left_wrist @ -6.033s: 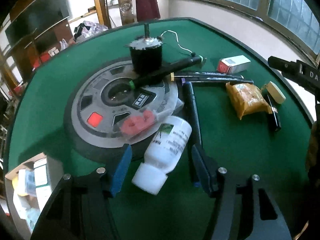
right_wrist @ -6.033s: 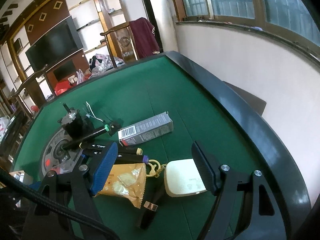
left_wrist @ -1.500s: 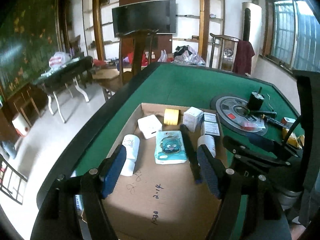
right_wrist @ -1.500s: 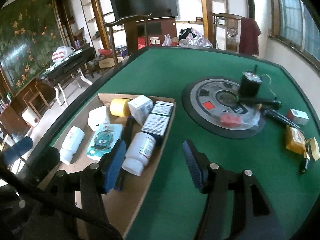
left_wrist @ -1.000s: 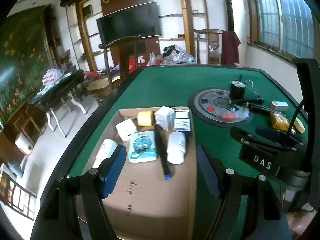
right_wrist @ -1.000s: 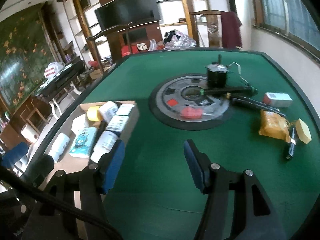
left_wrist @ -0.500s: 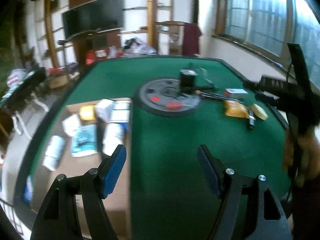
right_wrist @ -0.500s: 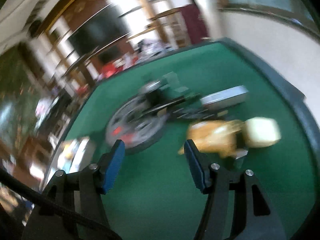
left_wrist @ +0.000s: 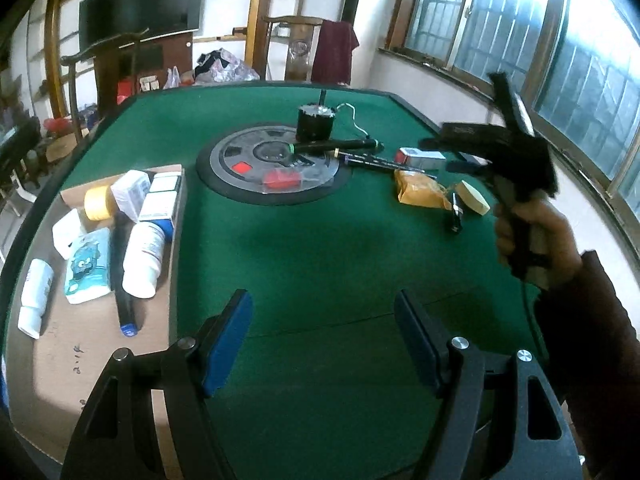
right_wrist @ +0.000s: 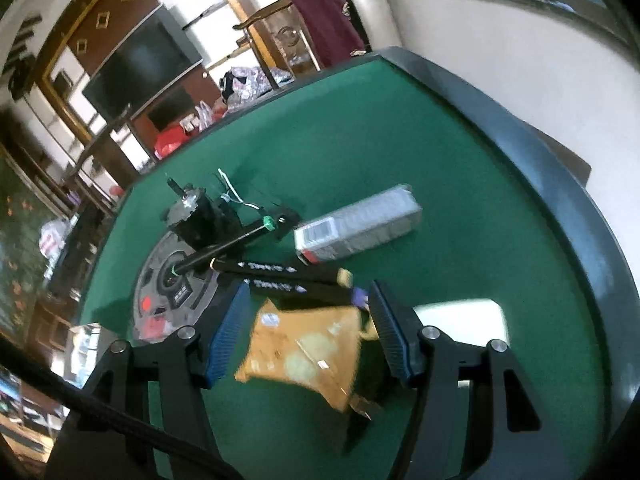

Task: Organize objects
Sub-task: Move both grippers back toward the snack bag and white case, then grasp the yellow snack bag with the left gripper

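Between the blue pads of the right gripper (right_wrist: 306, 330), jaws apart and gripping nothing: one crinkled orange-yellow snack packet (right_wrist: 304, 354), lying on the green felt table (right_wrist: 460, 256); contact looks absent, though blur hinders certainty. Left gripper (left_wrist: 322, 338): open, empty, over bare felt. Stowed on the flat brown cardboard sheet (left_wrist: 96, 360): white bottles, cartons, tape roll, pen. Outstanding near the packet: grey carton (right_wrist: 358, 224), two black pens (right_wrist: 280, 276), cream case (right_wrist: 460, 316), black motor (left_wrist: 315, 122).
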Demonstrator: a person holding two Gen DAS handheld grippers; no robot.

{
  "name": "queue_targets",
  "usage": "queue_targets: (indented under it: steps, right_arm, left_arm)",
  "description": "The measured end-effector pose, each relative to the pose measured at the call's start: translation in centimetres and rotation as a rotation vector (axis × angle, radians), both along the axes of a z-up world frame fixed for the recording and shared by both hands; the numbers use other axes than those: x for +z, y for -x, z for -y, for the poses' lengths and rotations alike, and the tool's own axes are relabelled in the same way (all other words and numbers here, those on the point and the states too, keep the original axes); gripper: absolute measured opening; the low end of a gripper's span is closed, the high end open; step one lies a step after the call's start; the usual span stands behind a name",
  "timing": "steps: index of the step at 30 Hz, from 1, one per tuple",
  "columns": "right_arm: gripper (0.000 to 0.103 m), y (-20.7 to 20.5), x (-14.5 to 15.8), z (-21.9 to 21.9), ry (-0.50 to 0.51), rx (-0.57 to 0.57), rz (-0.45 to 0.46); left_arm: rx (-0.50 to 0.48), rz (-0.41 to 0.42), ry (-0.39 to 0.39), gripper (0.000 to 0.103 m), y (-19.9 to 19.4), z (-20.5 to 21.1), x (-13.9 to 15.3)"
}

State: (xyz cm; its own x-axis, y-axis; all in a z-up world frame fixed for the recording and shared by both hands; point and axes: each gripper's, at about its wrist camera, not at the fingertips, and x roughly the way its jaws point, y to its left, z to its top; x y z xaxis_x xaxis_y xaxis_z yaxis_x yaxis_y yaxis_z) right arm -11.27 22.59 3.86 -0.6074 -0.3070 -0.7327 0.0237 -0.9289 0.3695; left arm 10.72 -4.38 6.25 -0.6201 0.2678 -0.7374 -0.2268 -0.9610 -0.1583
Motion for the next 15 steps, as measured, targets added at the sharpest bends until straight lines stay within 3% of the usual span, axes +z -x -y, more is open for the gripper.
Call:
queue_targets:
  steps: [3,5,10,13,15]
  right_arm:
    - [0.061,1.1,-1.6,1.5,-0.019,0.04,0.071]
    - [0.06,0.6,-1.7,2.1,-0.042,0.071,0.061]
    - [0.06,-1.5,-2.8,5.5,-0.016,0.244,0.125]
    - [0.06,-3.3,-3.4,7.8,0.046,0.361,0.168]
    - [0.06,-4.3,-2.8,8.1,0.142,0.423,0.176]
  left_arm:
    - [-0.003,-0.017,0.009,0.068,-0.4,0.0,0.2]
    - [0.003,-0.021,0.009,0.068,-0.5,0.1,0.2]
    - [0.014,0.012,-0.028,0.068,0.1,0.6,-0.3]
    - [0.018,0.007,-0.025,0.068,0.0,0.9,-0.2]
    - [0.022,0.011,-0.03,0.068,-0.1,1.2,-0.2]
